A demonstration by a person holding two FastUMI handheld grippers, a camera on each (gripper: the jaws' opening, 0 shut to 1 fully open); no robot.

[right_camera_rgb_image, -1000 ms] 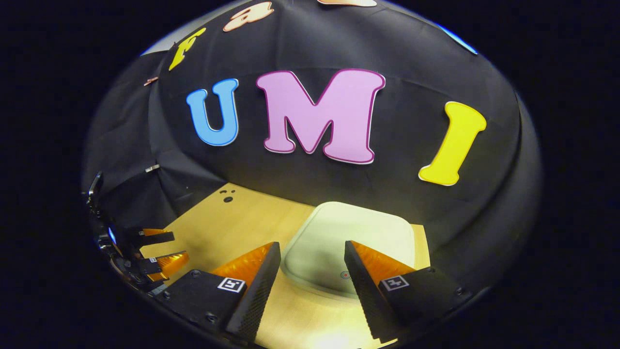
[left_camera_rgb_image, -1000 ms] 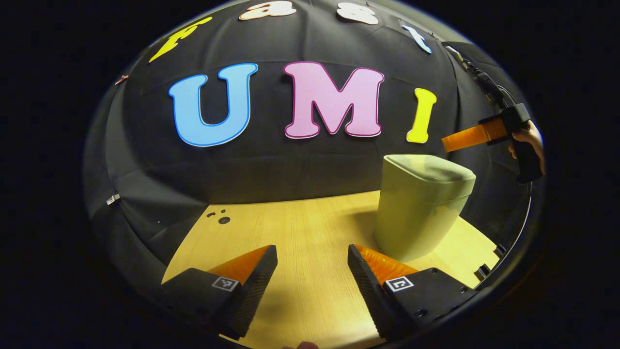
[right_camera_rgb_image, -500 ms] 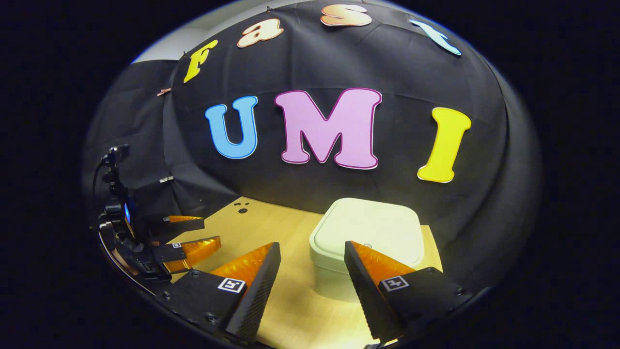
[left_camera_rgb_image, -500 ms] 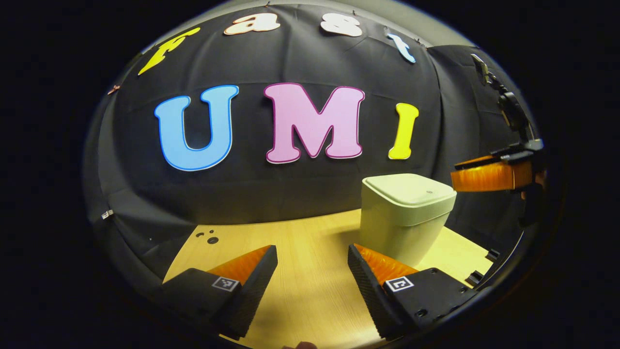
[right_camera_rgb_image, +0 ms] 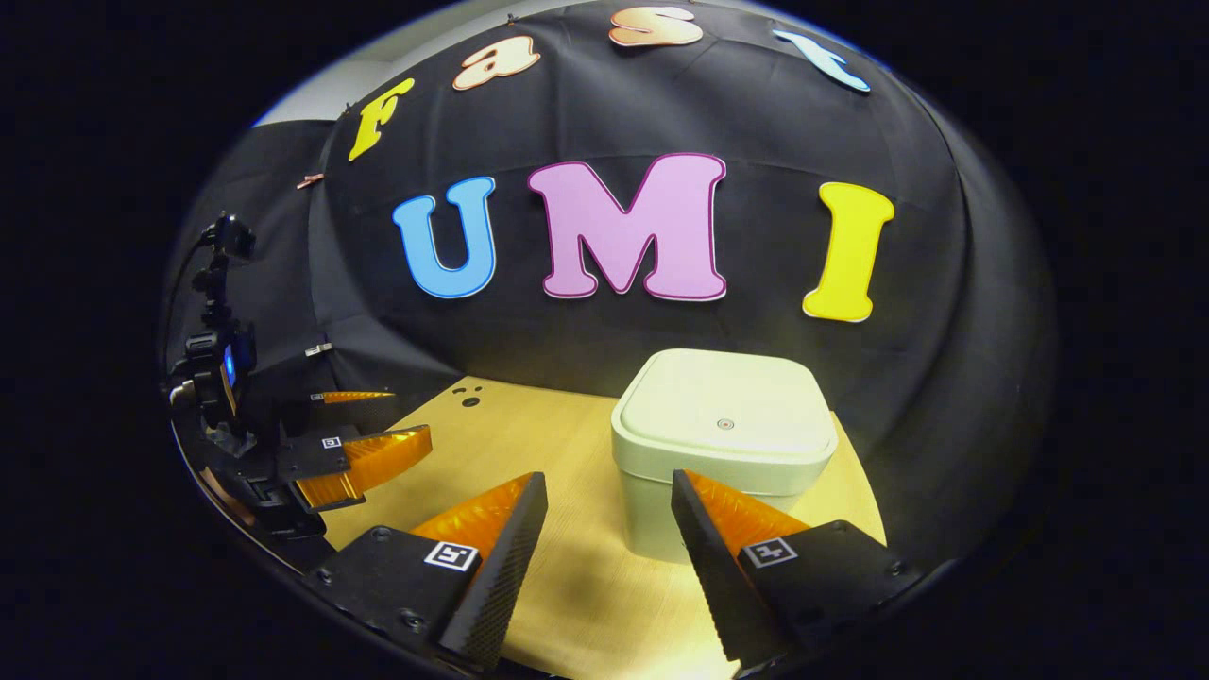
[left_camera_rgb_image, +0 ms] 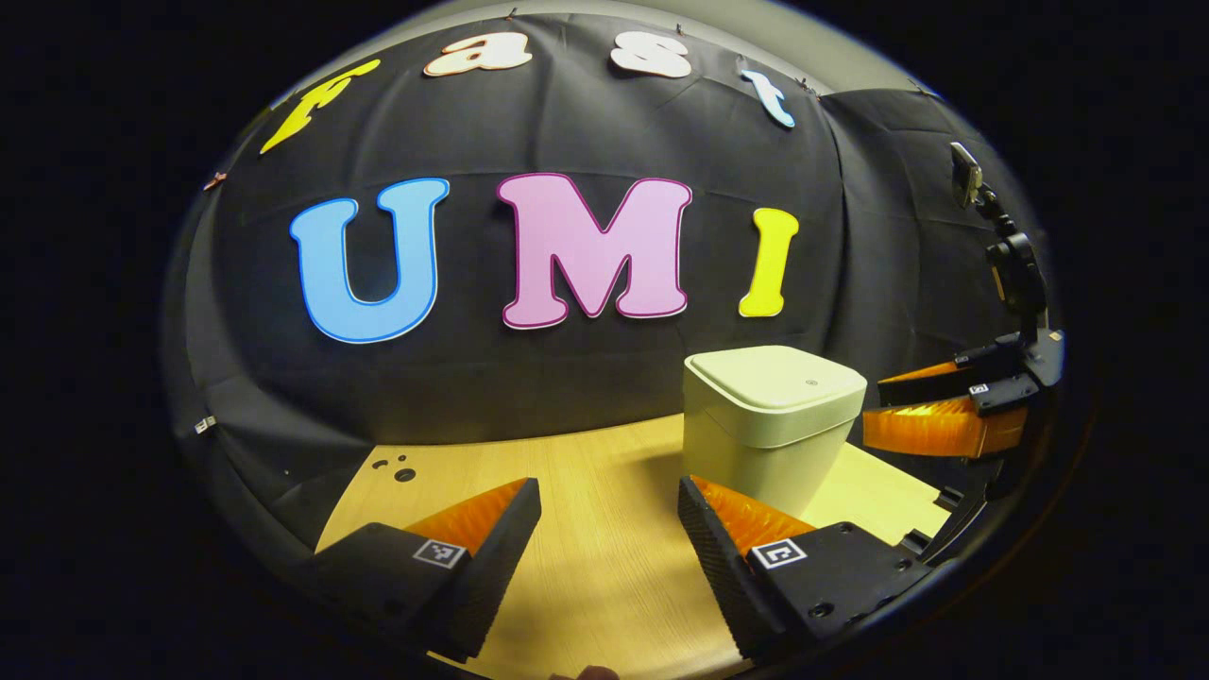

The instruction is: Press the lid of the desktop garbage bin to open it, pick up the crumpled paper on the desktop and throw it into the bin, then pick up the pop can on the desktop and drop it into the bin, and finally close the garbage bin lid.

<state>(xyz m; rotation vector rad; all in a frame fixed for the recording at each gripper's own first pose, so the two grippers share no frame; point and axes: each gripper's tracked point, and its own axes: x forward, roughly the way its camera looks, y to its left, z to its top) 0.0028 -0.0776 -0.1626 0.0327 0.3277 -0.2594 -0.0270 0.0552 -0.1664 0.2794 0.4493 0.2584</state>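
The bin (left_camera_rgb_image: 770, 425) stands upright on the wooden desktop (left_camera_rgb_image: 586, 557) with its lid (left_camera_rgb_image: 776, 380) shut flat, near the back of the desk and just in front of the black cloth wall (left_camera_rgb_image: 529, 378). In the right gripper view the bin (right_camera_rgb_image: 723, 453) sits toward the desk's right edge, with only a narrow strip of wood beside it on that side and a small round button (right_camera_rgb_image: 724, 424) in the middle of the lid (right_camera_rgb_image: 725, 408).

The left gripper (left_camera_rgb_image: 609, 534) hangs over bare desk to the left of the bin, its fingers spread wide with nothing between them; its right finger (left_camera_rgb_image: 727, 538) lies in front of the bin's lower corner, and contact cannot be told. The right gripper (right_camera_rgb_image: 609, 534) is in front of and slightly above the bin, fingers also spread and holding nothing, apart from the lid. From the left gripper view the right gripper (left_camera_rgb_image: 935, 411) is beside the bin at lid height, close to the desk's right edge.

A broad stretch of bare wood runs left of the bin to a few small dark holes (left_camera_rgb_image: 399, 469) near the far left corner.
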